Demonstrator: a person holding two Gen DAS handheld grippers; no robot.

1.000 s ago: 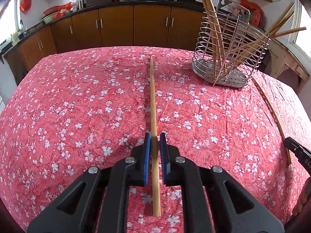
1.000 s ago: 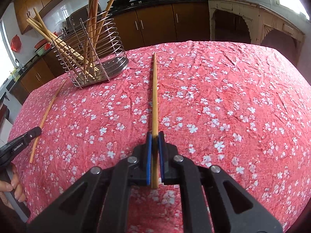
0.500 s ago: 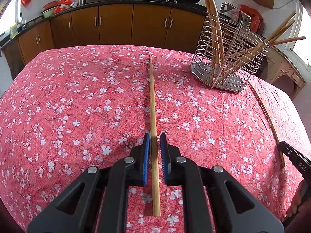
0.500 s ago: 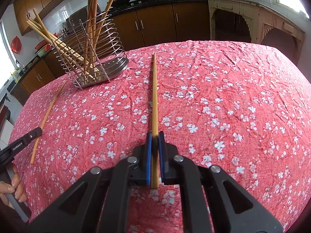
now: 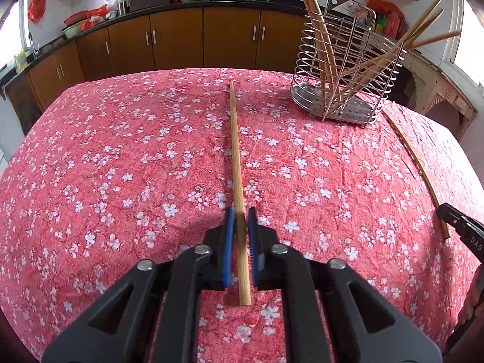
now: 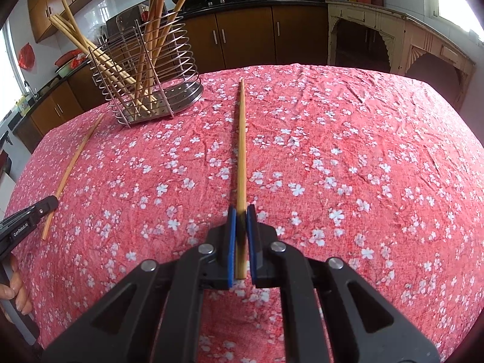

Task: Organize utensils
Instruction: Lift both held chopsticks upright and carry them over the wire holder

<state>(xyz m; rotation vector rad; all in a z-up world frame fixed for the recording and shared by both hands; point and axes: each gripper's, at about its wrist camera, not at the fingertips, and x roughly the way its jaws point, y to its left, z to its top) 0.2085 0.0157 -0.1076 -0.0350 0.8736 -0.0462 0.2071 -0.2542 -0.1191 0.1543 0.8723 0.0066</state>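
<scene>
A wooden chopstick [image 5: 237,163] runs forward between the blue pads of my left gripper [image 5: 240,211], whose jaws are closing onto it and touch both its sides. My right gripper [image 6: 241,210] is shut on a second chopstick [image 6: 241,145] that points away over the red floral tablecloth [image 6: 363,151]. A third chopstick [image 5: 417,163] [image 6: 72,163] lies loose on the cloth between the two grippers. The wire utensil holder [image 5: 341,75] [image 6: 151,72] stands at the far side with several chopsticks leaning in it.
Brown kitchen cabinets [image 5: 181,39] and a counter with pans line the wall beyond the table. A worn pale sideboard [image 6: 393,39] stands at the right. A hand [image 6: 15,290] shows at the right wrist view's left edge.
The left gripper's jaws have narrowed onto the chopstick, and its view has shifted a little. The right gripper and its chopstick have not moved.
</scene>
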